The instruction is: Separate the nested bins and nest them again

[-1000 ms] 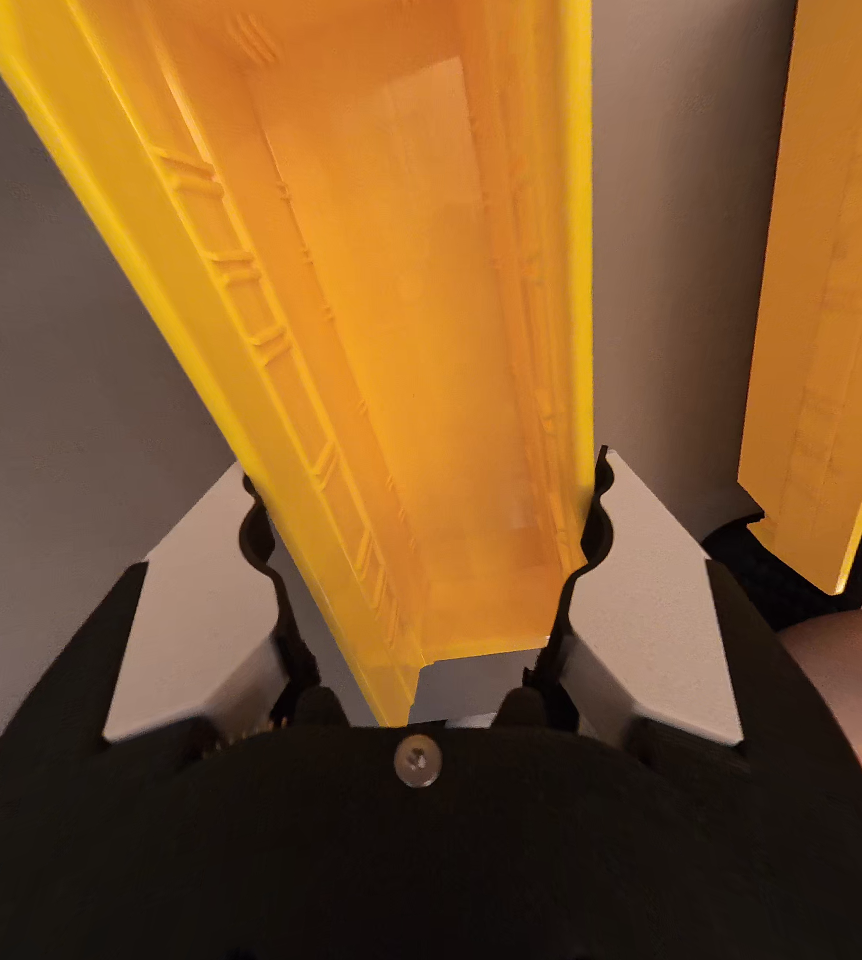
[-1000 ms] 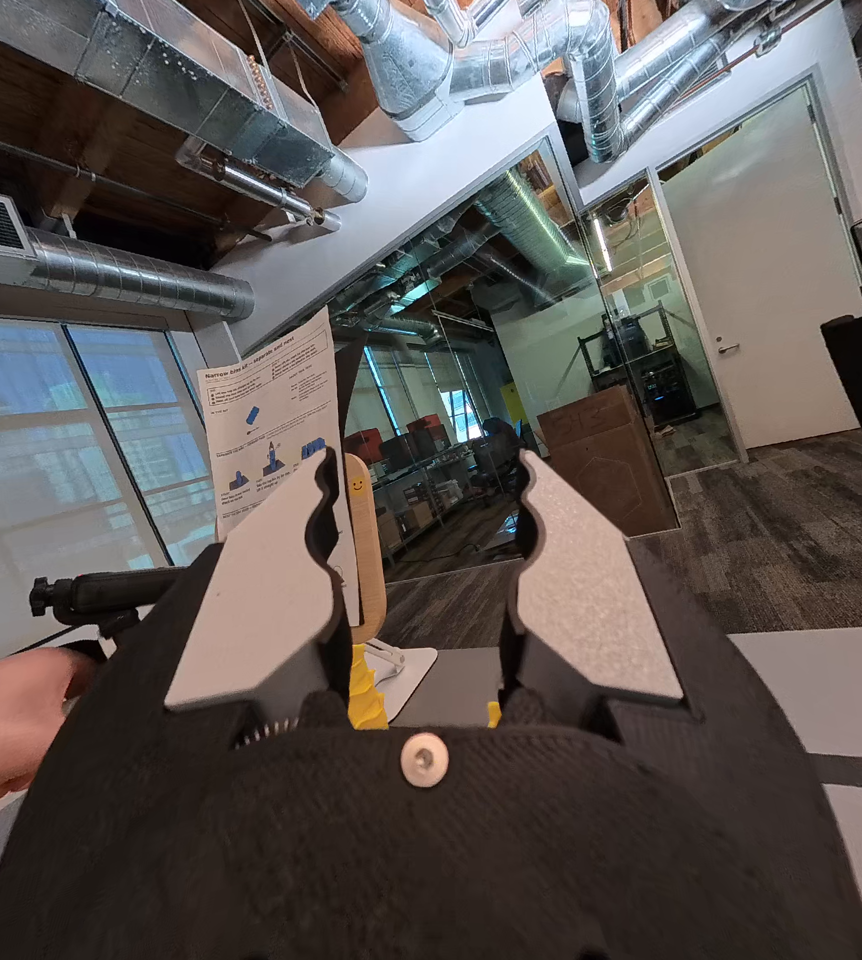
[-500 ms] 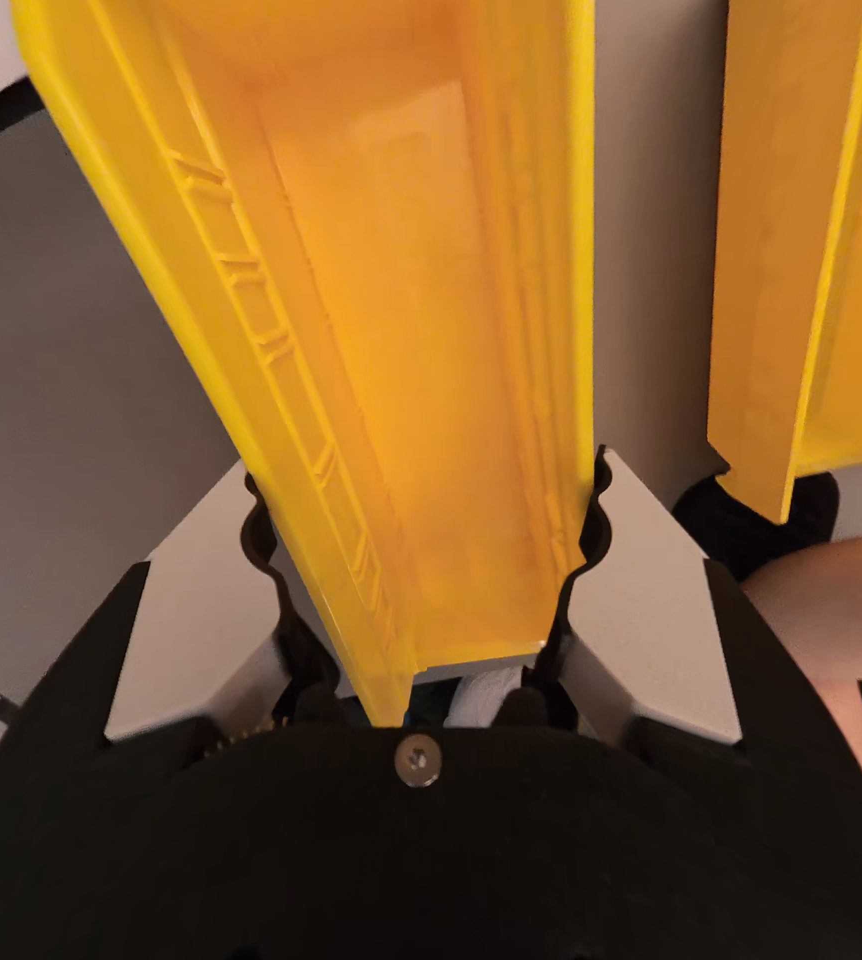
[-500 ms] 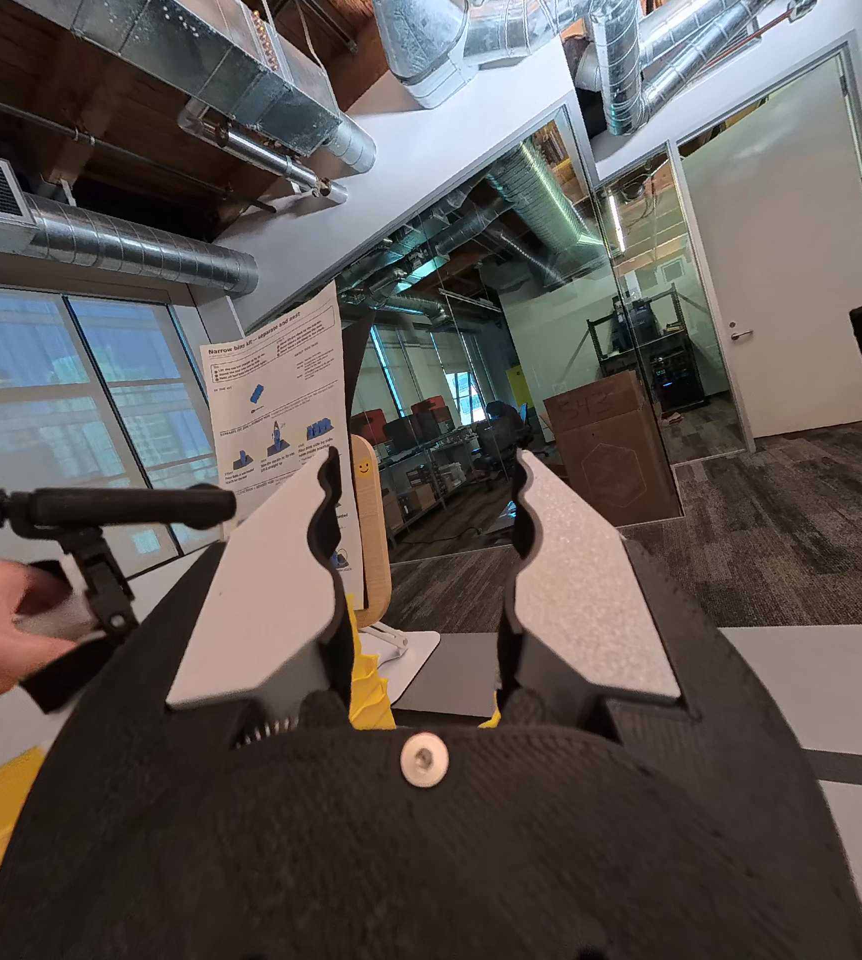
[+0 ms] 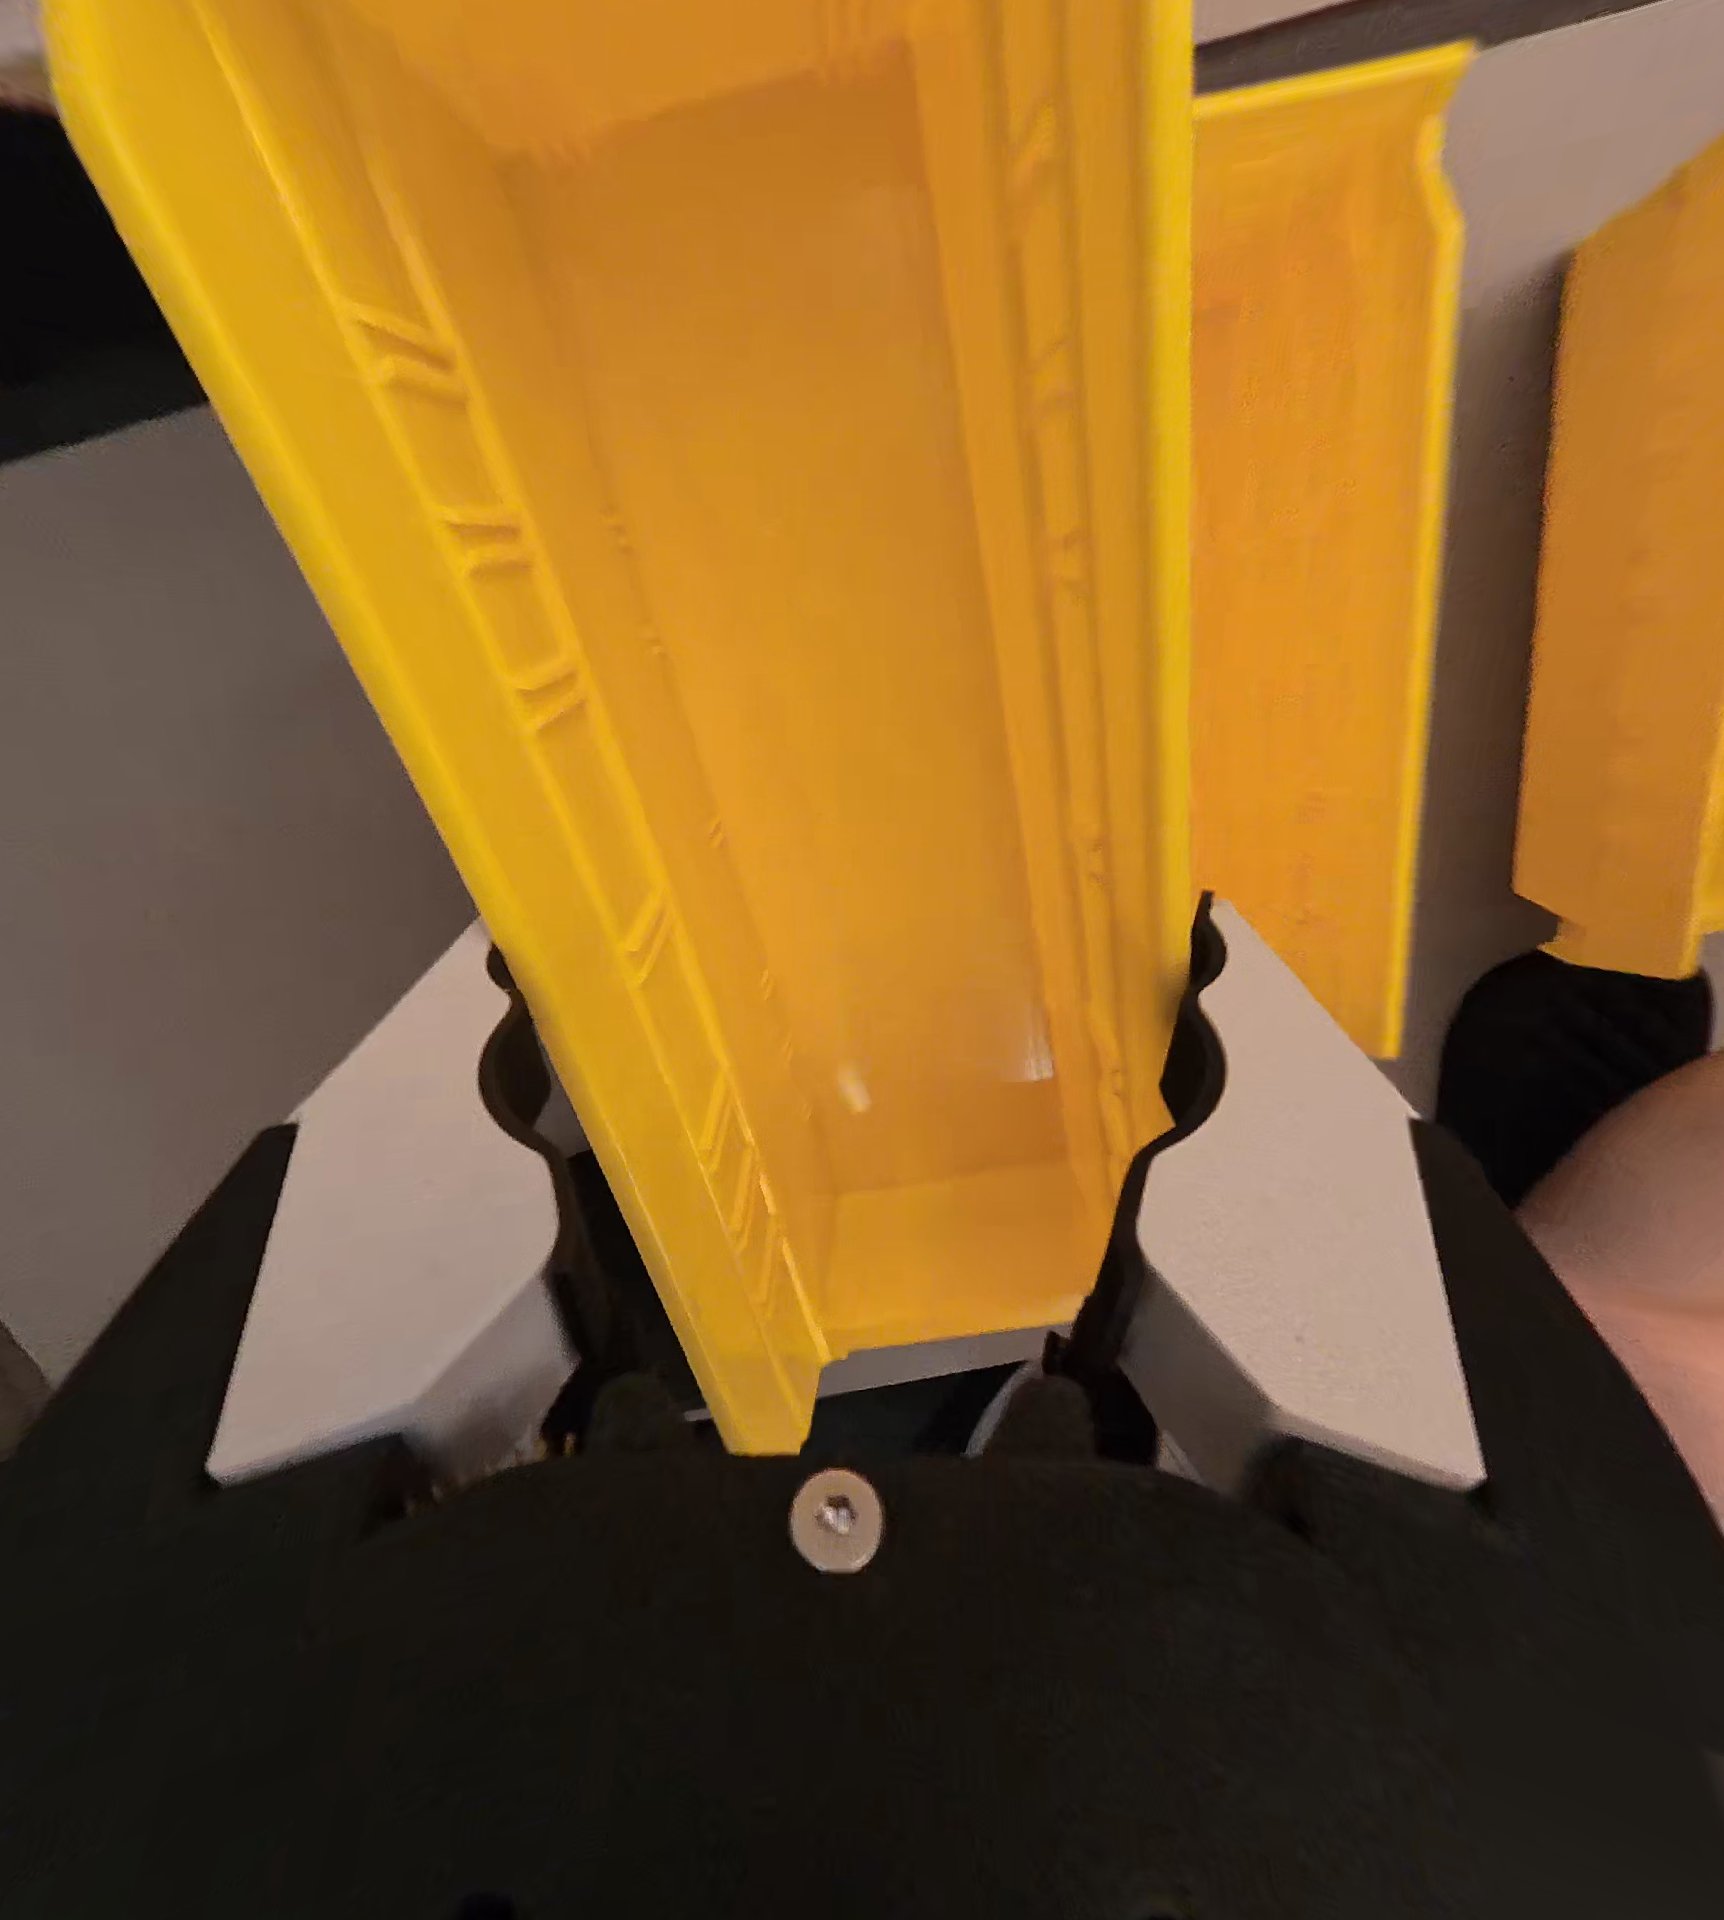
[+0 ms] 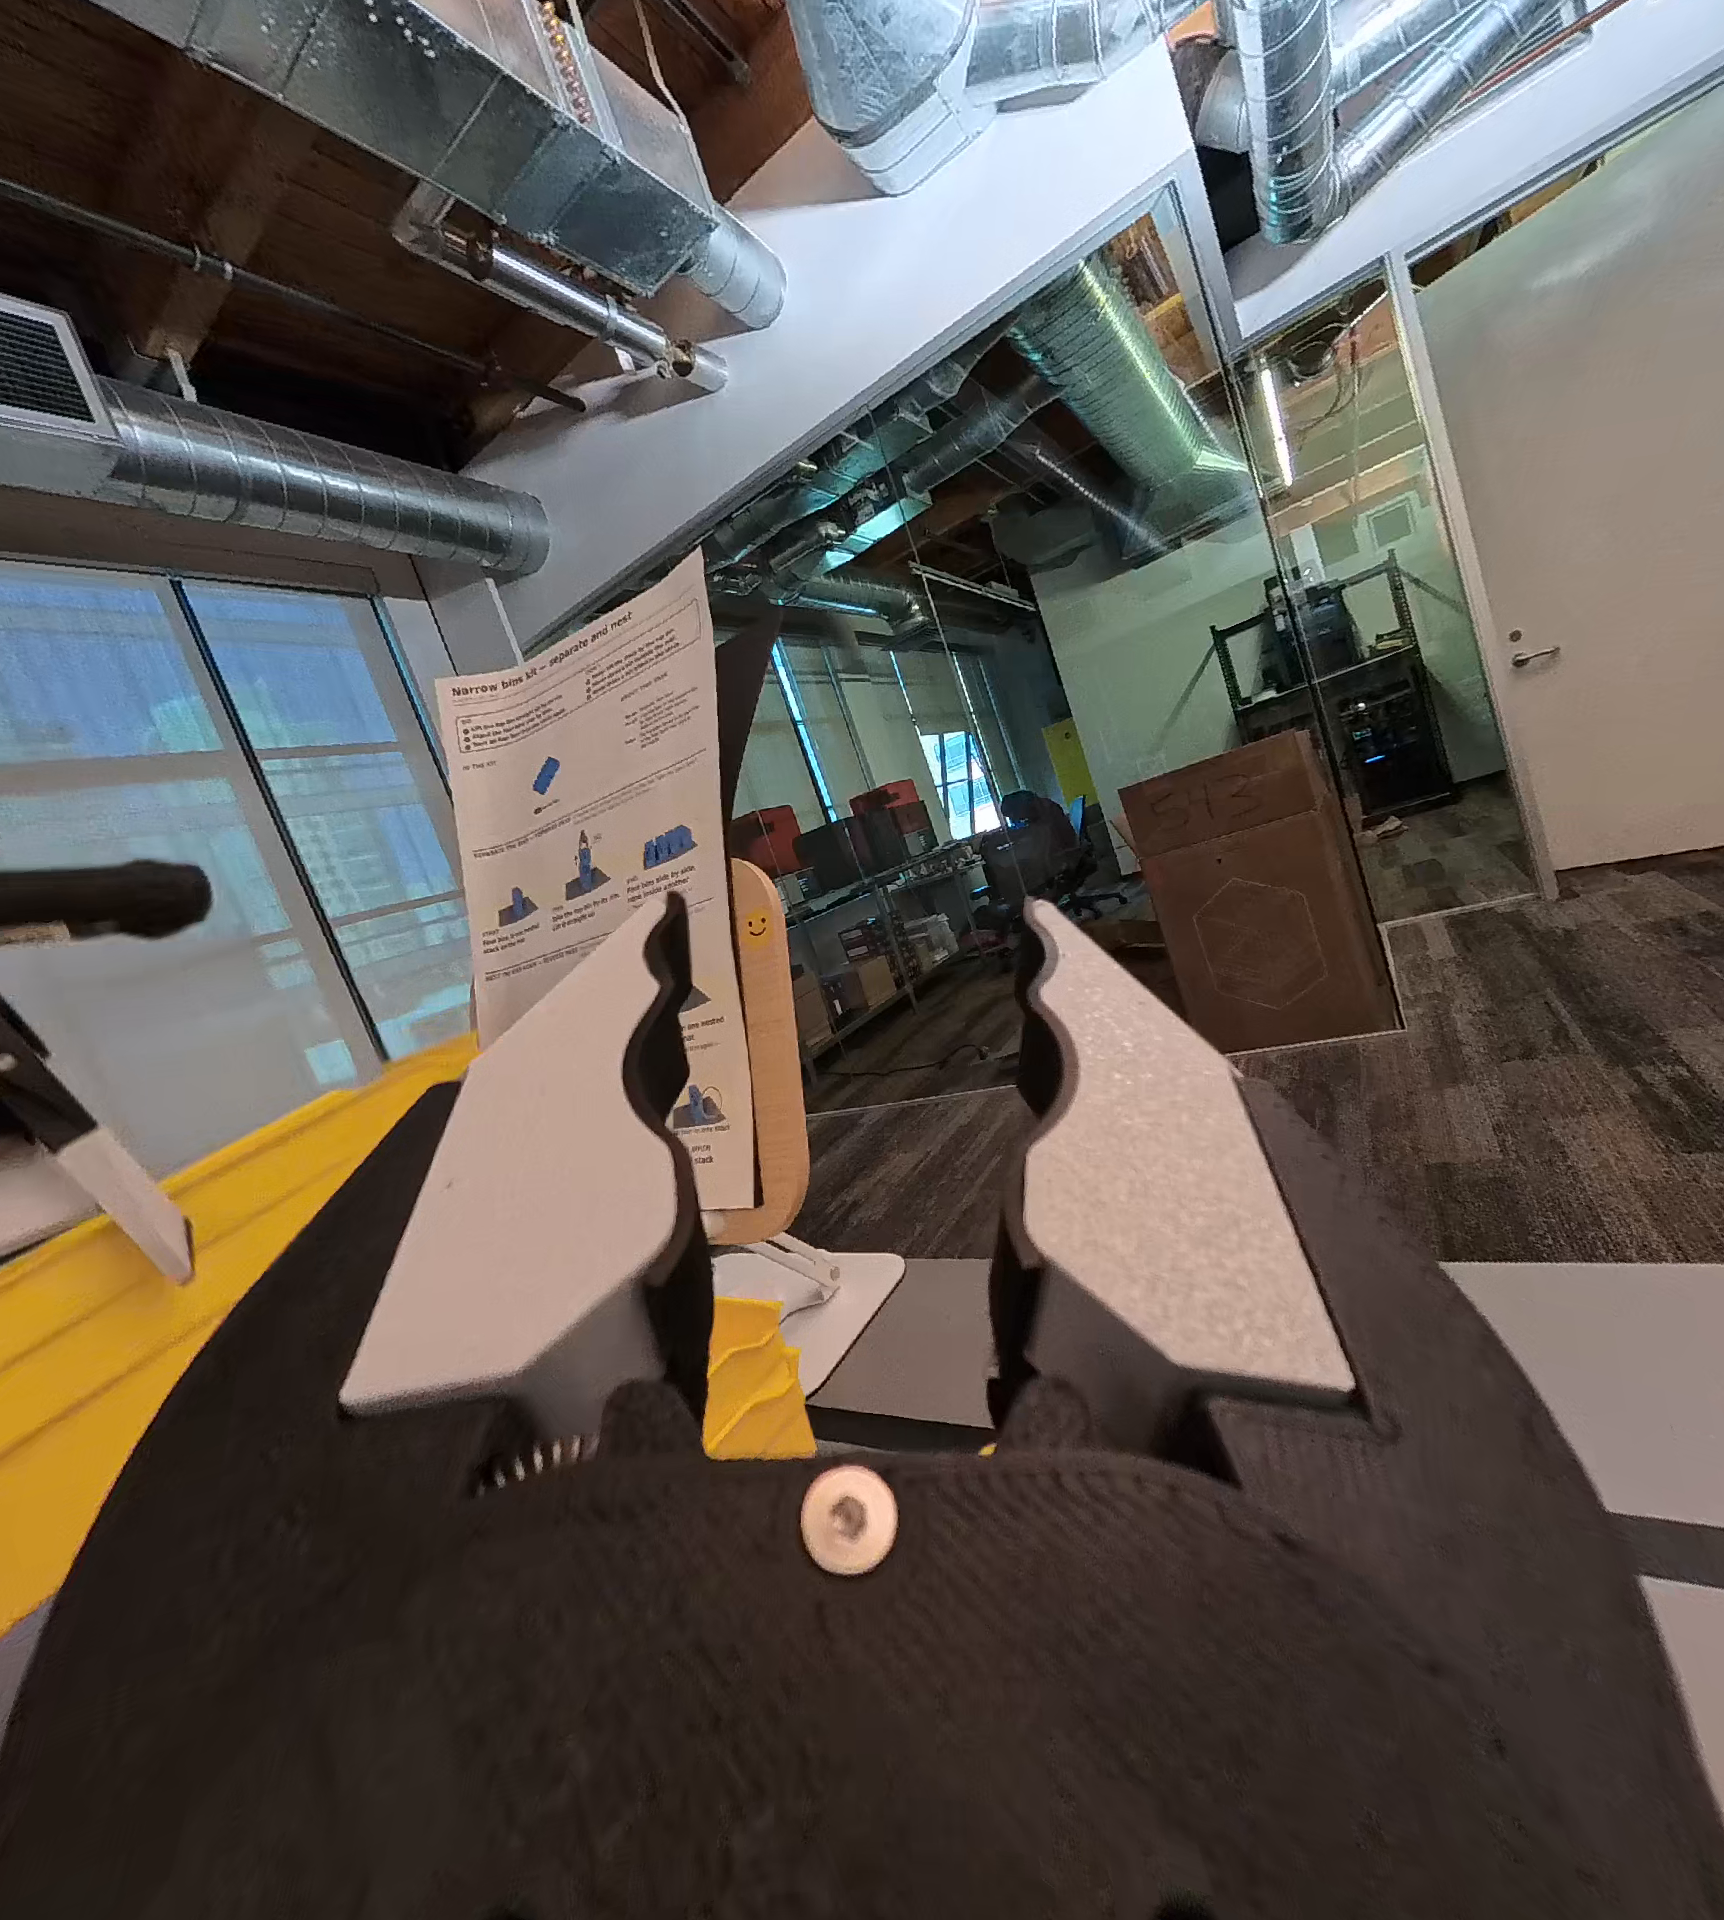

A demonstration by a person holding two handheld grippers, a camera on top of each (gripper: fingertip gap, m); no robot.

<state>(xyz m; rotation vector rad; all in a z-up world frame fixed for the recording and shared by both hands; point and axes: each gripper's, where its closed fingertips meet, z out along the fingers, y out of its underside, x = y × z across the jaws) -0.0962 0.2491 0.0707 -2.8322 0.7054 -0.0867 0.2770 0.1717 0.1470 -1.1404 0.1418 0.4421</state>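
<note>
In the left wrist view my left gripper [image 5: 847, 935] is shut on a long yellow bin [image 5: 785, 623]. Both pads press its side walls near its close end, and its open side faces the camera. Two more yellow bins show to the right, one in the middle [image 5: 1305, 520] and one at the edge [image 5: 1689, 520]. My right gripper's black body [image 5: 1564, 1049] shows below their near ends. In the right wrist view my right gripper [image 6: 853, 914] grips a yellow bin's end [image 6: 754, 1382] deep between its fingers; the rest is hidden. The left gripper's finger [image 6: 136, 1216] rests on its bin [image 6: 58, 1403].
A printed instruction sheet [image 6: 588, 831] leans on a wooden stand [image 6: 770, 1039] with a white base on the grey table [image 6: 1616, 1351], which has a dark tape line [image 6: 1720, 1558]. A person's hand [image 5: 1689, 1195] is at the right. Glass walls and a cardboard box [image 6: 1253, 904] stand beyond.
The right gripper swung so the left gripper and its bin came closer in its view. A second side bin came into the left wrist view. The right fingers drew slightly closer together.
</note>
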